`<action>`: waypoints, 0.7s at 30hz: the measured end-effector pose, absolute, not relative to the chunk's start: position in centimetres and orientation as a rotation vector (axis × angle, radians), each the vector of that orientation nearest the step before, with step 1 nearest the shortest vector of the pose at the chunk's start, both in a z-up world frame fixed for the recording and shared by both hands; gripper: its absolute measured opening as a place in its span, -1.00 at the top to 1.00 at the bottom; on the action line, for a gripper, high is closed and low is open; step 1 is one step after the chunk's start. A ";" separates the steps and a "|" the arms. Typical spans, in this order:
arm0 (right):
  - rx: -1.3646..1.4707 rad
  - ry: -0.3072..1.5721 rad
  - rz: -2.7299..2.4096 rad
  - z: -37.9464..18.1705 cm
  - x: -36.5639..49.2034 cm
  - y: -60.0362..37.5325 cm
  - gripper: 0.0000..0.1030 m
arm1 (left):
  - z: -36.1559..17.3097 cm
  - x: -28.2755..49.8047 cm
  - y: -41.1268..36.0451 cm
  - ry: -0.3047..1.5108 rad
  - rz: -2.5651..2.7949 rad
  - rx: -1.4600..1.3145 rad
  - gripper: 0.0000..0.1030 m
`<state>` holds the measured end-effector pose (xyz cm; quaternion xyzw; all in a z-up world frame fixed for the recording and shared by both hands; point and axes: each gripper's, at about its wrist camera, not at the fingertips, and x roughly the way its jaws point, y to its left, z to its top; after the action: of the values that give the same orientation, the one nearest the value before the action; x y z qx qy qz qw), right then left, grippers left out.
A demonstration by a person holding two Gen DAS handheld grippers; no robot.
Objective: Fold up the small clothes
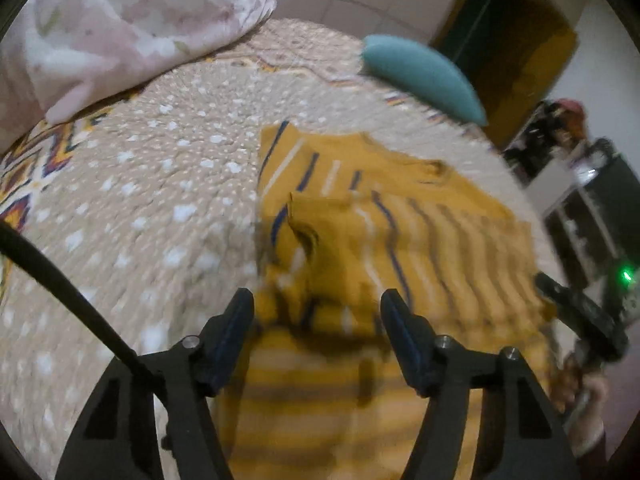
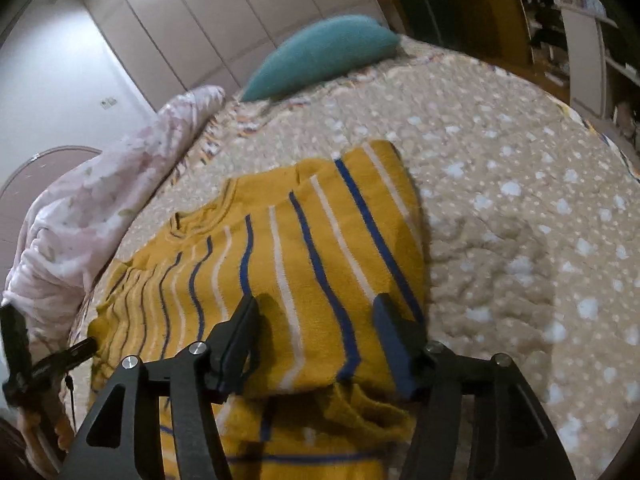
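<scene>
We see the striped yellow sweater (image 2: 280, 264) lying partly folded on the bed (image 2: 520, 220), a teal pillow (image 2: 320, 52) at twelve o'clock. Our left gripper (image 1: 318, 312) and right gripper (image 2: 316, 316) both hover over it, jaws apart, clamping nothing.

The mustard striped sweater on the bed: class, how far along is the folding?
Done: the striped sweater lies on the quilt with one side already folded over its body. In hand: nothing; the left gripper and right gripper hover open above it. Left: the remaining folds into a compact bundle.
</scene>
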<state>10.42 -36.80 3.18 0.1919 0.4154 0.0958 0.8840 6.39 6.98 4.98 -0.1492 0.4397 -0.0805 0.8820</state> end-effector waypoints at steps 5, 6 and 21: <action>0.398 0.822 0.219 6.4 3.9 -38.5 -0.24 | 4.4 -0.6 9.8 0.934 -0.143 -0.325 -0.28; 0.383 0.835 0.205 6.3 2.6 -39.1 -0.26 | 3.7 -1.3 10.2 0.959 -0.147 -0.348 -0.28; 0.777 0.934 0.552 0.3 -11.9 -39.0 -0.32 | 1.2 -12.6 6.6 0.985 -0.377 -0.605 0.49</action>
<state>-11.88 -39.03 0.31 0.3602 0.4330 0.2558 0.7857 -12.61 6.59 1.21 -0.2841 0.4629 -0.1772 0.8207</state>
